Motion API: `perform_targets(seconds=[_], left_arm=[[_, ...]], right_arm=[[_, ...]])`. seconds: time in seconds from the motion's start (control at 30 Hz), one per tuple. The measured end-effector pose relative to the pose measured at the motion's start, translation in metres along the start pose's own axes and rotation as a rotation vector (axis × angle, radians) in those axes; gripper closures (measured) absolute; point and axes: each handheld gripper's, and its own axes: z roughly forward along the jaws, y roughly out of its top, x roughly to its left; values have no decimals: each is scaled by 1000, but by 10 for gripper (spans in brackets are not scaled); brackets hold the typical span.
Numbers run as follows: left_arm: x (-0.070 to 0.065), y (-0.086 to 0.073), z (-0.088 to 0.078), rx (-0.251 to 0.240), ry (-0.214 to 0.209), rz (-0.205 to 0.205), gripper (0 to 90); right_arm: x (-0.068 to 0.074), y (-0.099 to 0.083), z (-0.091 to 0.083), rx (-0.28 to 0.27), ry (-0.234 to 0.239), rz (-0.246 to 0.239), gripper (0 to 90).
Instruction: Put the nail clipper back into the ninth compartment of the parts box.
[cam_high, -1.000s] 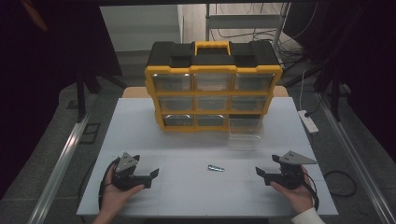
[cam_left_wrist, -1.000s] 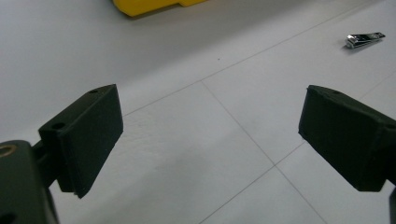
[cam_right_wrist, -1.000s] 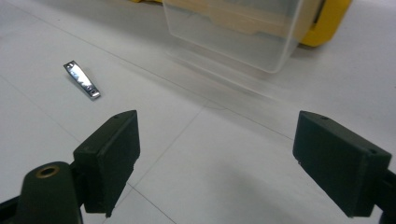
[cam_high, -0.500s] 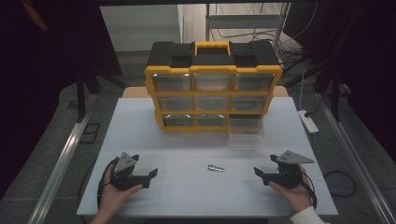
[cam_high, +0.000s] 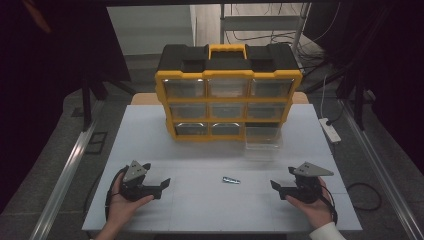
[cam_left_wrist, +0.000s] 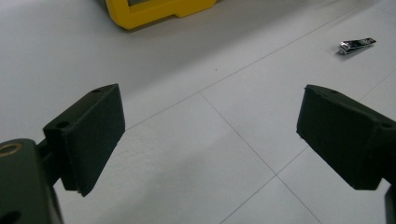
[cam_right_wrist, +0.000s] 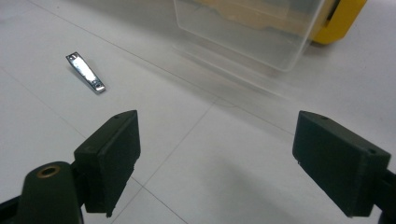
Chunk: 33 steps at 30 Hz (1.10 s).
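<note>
A small metal nail clipper (cam_high: 231, 180) lies flat on the white table (cam_high: 200, 150), between my two hands; it also appears as the clipper (cam_left_wrist: 356, 45) far right in the left gripper view and the clipper (cam_right_wrist: 85, 72) upper left in the right gripper view. My left gripper (cam_high: 159, 188) rests low at the front left, open, nothing between its jaws (cam_left_wrist: 210, 130). My right gripper (cam_high: 277, 186) rests at the front right, open and empty (cam_right_wrist: 215, 149). A clear plastic drawer (cam_high: 263, 137) stands pulled out on the table in front of the yellow and black organizer (cam_high: 227, 90).
The organizer holds several transparent drawers and a handle on top. A power strip (cam_high: 330, 129) lies by the table's right edge. Metal rails (cam_high: 65, 170) run along both sides of the table. A shelf with cables (cam_high: 260, 20) stands behind.
</note>
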Motion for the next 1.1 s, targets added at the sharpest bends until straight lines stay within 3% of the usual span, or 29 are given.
perform_targets(seconds=[0.3,0.6,1.1], left_arm=[[-1,-2,-1,-2,2,-2,90],[-3,-2,-3,-6,3,7,92],[-4,-2,0,3,-1,17,93]], right_arm=[[6,10,1,19,27,-27,157],[7,38,-6,31,61,-57,149],[23,71,4,114,110,-167,143]])
